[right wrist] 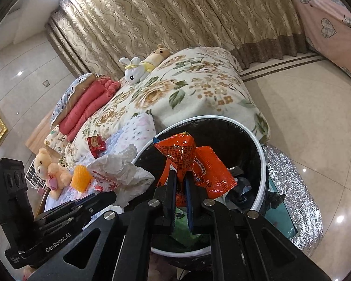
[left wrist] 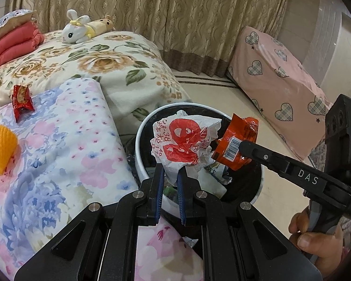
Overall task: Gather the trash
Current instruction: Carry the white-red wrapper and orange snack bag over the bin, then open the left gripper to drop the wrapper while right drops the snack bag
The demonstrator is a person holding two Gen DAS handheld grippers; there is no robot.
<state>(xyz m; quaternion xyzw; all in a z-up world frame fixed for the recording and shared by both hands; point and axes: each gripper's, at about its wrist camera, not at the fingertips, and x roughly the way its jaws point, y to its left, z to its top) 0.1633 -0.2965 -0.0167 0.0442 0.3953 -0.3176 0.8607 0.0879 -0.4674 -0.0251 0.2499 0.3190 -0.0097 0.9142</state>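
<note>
Orange wrapper [right wrist: 187,157] pinched in right tool [right wrist: 180,175], above bin [right wrist: 261,164]

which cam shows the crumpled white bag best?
Left wrist: the crumpled white bag sits centred, red print facing the lens, clamped in the left gripper above the bin. Right wrist shows the bag side-on, print mostly hidden.

Bed [left wrist: 119,53] under floral blanket; white bunny [left wrist: 76,29] and bear [left wrist: 103,23] plush at twelve o'clock, red quilt [left wrist: 14,42] at ten. Curtain [left wrist: 152,11] behind. Heart-print cover [left wrist: 280,75] at two. Teddy [right wrist: 50,171] at nine, right view.
</note>
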